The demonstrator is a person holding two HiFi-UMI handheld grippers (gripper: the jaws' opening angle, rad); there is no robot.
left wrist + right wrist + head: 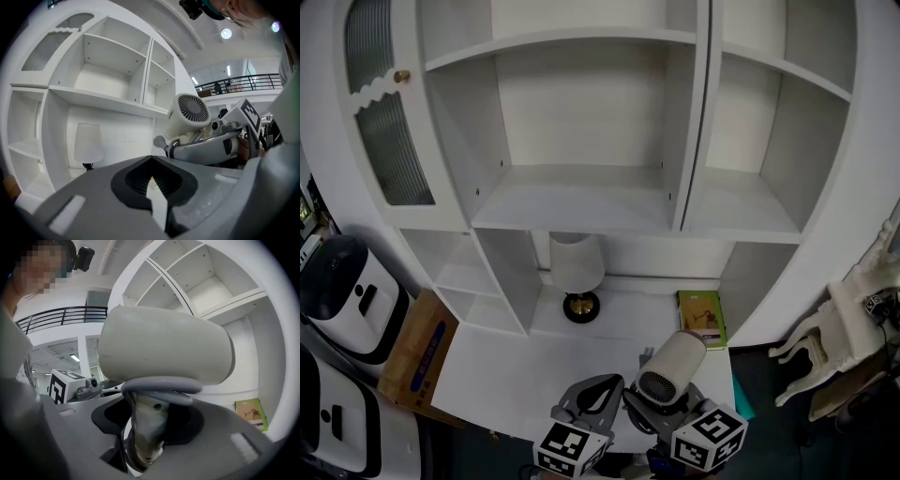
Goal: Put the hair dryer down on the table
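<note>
The cream hair dryer (671,366) is held up above the white table (516,370) near its front edge. My right gripper (661,412) is shut on the dryer's handle (147,427), which has its grey cord (159,389) wound round the top. The barrel (164,345) lies crosswise over the jaws. From the left gripper view the dryer (187,115) shows its round rear grille. My left gripper (592,401) is beside it on the left, jaws shut with nothing between them (157,197).
A white lamp (577,267) on a dark base stands at the back of the table under the white shelving (581,202). A green book (701,317) lies at the back right. A cardboard box (417,352) and a white appliance (347,295) sit left of the table.
</note>
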